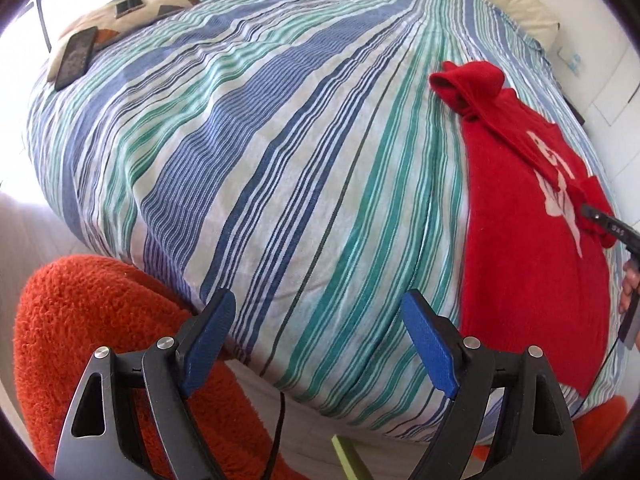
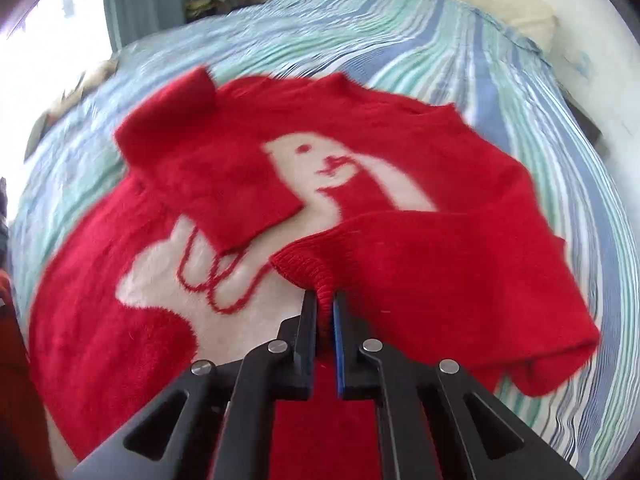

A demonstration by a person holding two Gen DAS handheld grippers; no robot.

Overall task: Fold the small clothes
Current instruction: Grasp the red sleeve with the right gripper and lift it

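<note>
A small red sweater (image 2: 420, 152) with a white animal figure lies spread on the striped bed cover (image 2: 500, 64). Its left sleeve (image 2: 208, 168) is folded over the chest, with loose red yarn hanging from it. My right gripper (image 2: 325, 298) is shut on the ribbed cuff of the right sleeve (image 2: 460, 264), which is lifted across the body. In the left wrist view the sweater (image 1: 528, 220) lies at the far right, and the tip of the right gripper (image 1: 600, 216) shows on it. My left gripper (image 1: 316, 312) stands open over bare bed cover, well left of the sweater, nothing between its fingers.
An orange fluffy rug (image 1: 88, 320) lies on the floor below the bed's near edge. A patterned pillow (image 1: 124, 12) with a dark phone-like slab (image 1: 76, 56) sits at the bed's far left. A cream pillow (image 1: 520, 4) lies at the far right, by a white wall.
</note>
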